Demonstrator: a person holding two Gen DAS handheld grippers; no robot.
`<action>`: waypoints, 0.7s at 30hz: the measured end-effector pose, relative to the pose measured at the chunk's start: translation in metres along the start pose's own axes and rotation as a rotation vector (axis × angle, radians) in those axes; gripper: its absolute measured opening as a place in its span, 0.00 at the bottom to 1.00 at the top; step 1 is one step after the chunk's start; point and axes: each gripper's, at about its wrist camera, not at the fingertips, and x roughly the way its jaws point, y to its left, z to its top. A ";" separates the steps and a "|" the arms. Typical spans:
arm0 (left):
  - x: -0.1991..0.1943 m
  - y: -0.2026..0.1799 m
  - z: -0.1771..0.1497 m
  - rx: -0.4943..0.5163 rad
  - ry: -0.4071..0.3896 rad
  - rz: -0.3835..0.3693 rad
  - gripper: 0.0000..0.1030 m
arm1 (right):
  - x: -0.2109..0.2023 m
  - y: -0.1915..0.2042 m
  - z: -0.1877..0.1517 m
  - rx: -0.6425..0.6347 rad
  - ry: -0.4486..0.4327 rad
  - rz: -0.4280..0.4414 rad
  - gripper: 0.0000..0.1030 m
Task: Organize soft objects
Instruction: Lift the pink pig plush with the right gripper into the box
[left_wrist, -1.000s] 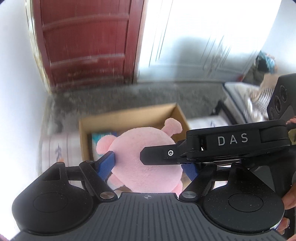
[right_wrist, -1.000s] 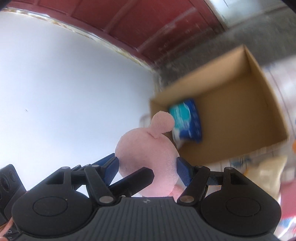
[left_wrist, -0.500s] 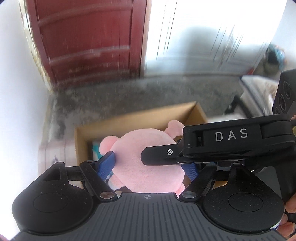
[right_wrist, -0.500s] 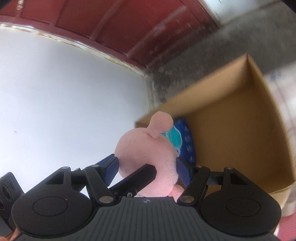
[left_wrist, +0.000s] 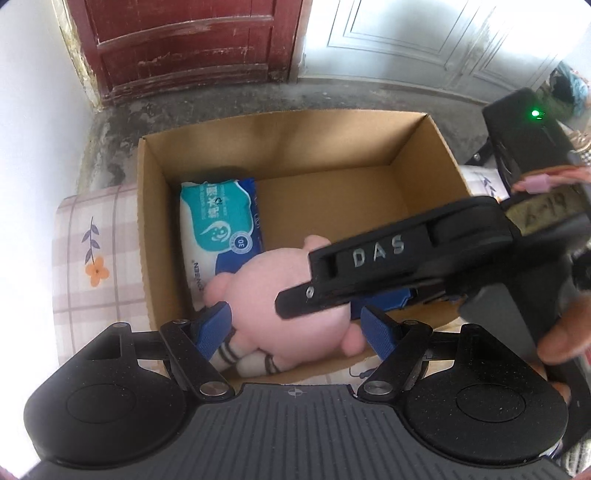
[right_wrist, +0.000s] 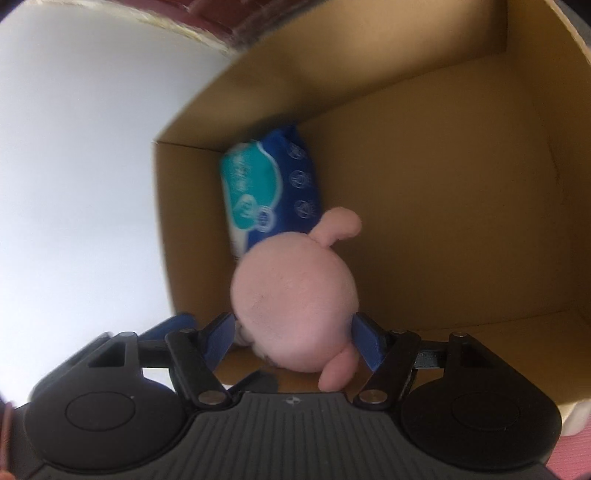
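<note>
A pink plush toy (left_wrist: 280, 295) was held over the near end of an open cardboard box (left_wrist: 280, 147), inside its walls, by both grippers at once. The left gripper (left_wrist: 295, 325) was clamped on the toy from the near side, its blue pads (left_wrist: 212, 325) pressed against the round pink body. The right gripper (right_wrist: 293, 332) was likewise seen with its jaws closed on the toy, one blue pad on either side of the body; in the left wrist view its black finger, lettered DAS, was laid across the toy from the right. Whether the toy rested on the box floor could not be told.

The toy's striped legs (left_wrist: 251, 358) were shown at the near wall of the box, and one of its ears (right_wrist: 338, 227) pointed toward the middle. A blue and teal pack of wipes (left_wrist: 218, 229) was seen lying in the box along its left wall, just beyond the toy and partly covered by it. The rest of the box floor was bare cardboard.

The box was set on a checked cloth with a flower print (left_wrist: 96, 258). Beyond it, a grey floor (left_wrist: 110, 125) and a red door (left_wrist: 184, 48) were visible. Fingertips of the person's right hand (left_wrist: 561, 339) were seen at the right edge of the left wrist view.
</note>
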 end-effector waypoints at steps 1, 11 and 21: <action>-0.002 0.000 -0.001 -0.002 -0.004 0.000 0.75 | -0.001 -0.001 0.001 0.005 -0.003 0.003 0.71; -0.024 0.022 -0.006 -0.067 -0.060 0.010 0.75 | 0.003 -0.010 0.010 0.054 -0.056 -0.041 0.60; -0.017 0.038 -0.013 -0.117 -0.034 0.018 0.75 | 0.004 -0.023 0.005 0.166 -0.097 0.074 0.56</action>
